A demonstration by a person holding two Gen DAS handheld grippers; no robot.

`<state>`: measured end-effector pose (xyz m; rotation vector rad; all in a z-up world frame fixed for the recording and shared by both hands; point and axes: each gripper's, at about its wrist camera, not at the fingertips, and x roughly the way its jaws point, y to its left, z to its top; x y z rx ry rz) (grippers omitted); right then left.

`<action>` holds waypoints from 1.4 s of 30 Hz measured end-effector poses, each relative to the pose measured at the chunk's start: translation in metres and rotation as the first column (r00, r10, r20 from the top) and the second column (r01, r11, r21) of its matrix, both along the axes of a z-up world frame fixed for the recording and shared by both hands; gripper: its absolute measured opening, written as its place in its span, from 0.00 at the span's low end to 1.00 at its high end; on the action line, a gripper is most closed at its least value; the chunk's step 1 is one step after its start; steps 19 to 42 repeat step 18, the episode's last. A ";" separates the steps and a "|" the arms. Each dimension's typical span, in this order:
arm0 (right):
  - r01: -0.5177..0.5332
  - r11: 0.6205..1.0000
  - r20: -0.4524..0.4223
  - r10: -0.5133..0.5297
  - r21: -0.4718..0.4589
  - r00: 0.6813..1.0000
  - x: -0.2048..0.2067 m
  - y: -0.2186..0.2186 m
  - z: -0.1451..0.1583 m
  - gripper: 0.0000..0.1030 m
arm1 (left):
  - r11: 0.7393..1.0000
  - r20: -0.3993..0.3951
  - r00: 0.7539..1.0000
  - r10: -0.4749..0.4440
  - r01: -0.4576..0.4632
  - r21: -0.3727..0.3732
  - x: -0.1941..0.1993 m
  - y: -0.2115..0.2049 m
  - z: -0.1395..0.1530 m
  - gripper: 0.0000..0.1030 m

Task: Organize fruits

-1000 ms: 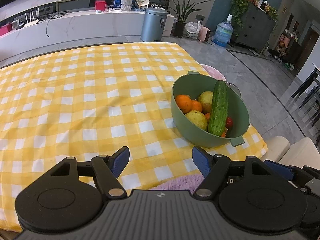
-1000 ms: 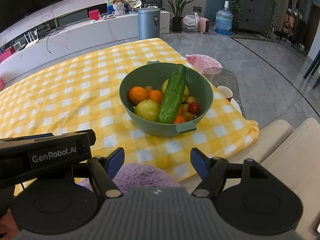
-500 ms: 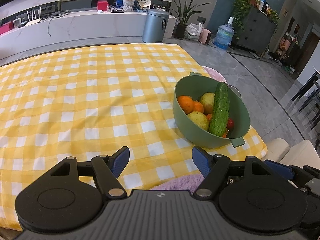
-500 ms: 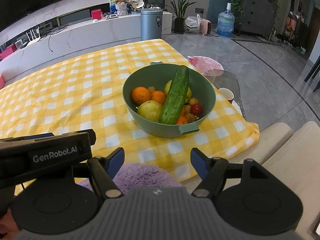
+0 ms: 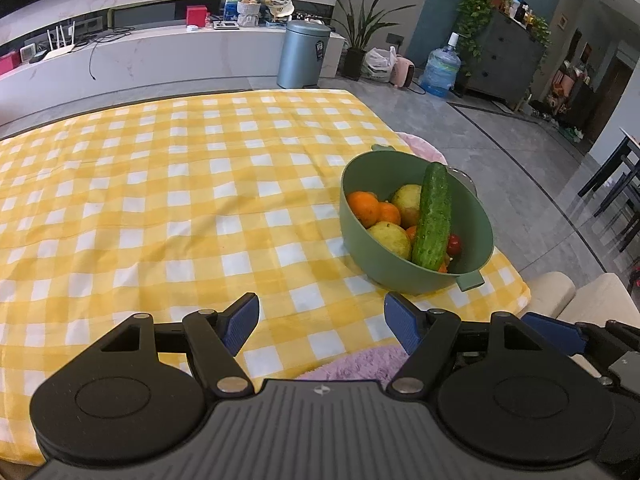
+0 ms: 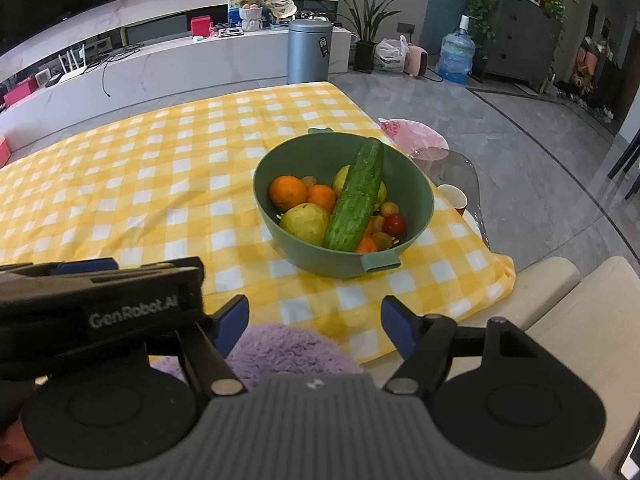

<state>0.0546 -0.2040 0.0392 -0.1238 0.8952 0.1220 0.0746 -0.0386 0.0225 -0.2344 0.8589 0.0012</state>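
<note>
A green bowl point(image 6: 420, 204) stands near the right edge of a yellow checked tablecloth point(image 6: 160, 176). In it lie a long cucumber point(image 6: 356, 196), oranges point(image 6: 286, 192), a yellow-green pear point(image 6: 304, 222), a small red tomato point(image 6: 395, 224) and several small brown fruits. The bowl also shows in the left wrist view point(image 5: 360, 252), right of centre, with the cucumber point(image 5: 434, 216). My left gripper point(image 5: 320, 320) is open and empty, short of the bowl and to its left. My right gripper point(image 6: 314, 320) is open and empty, in front of the bowl.
A purple fluffy cushion point(image 6: 288, 352) lies under the grippers at the table's near edge. A cream seat point(image 6: 560, 312) is at the right. A pink basin point(image 6: 416, 138), a glass side table point(image 6: 460, 168) and a paper cup point(image 6: 454, 196) stand beyond the bowl.
Both grippers have drawn back and risen slightly; the bowl appears a little farther and more of the tablecloth shows. Both stay open.
</note>
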 end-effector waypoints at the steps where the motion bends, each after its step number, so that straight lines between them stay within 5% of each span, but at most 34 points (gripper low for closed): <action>1: -0.005 1.000 0.000 0.005 0.001 1.000 0.000 0.001 0.000 0.68 | 1.000 -0.001 1.000 -0.002 0.002 0.000 0.000 0.000 0.000 0.81; 42: -0.020 1.000 -0.004 0.020 0.004 1.000 -0.002 0.005 0.001 0.68 | 1.000 -0.002 1.000 -0.007 0.007 0.000 -0.001 0.000 0.000 0.81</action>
